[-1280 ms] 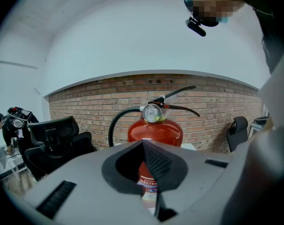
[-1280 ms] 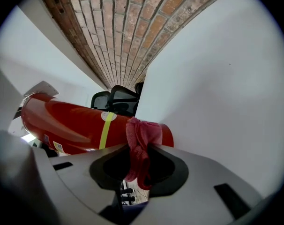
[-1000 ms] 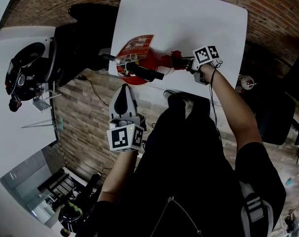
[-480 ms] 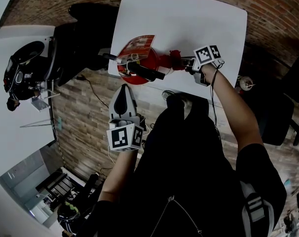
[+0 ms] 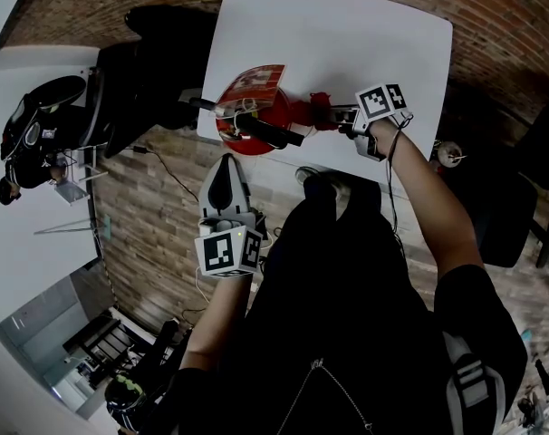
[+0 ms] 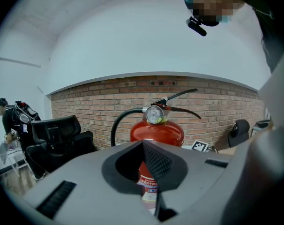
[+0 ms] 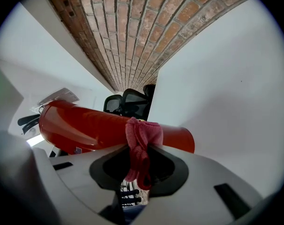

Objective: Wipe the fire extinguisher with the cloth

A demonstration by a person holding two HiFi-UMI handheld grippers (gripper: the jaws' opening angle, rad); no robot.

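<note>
In the head view, the red fire extinguisher is standing on the white tabletop, close to its near left corner. The right claw is reaching in from the right and holding the cloth against the extinguisher's side. The left claw is hanging off the tabletop, just short of its edge and apart from the extinguisher, its tips pointing towards it. A black chair is sitting to the left of the tabletop, and a person is standing further left.

In the left gripper view, the left claw is showing its jaws pressed together with nothing between them. Beyond them the extinguisher is standing upright, its round gauge facing the camera, a black hose curving down its left side and the lever sticking out to the right. A brick wall is running behind it.

In the right gripper view, the right claw is clamping the pinkish-red cloth, which is bunching up between the jaws and touching the extinguisher's red cylinder. The white tabletop is filling the right side.
</note>
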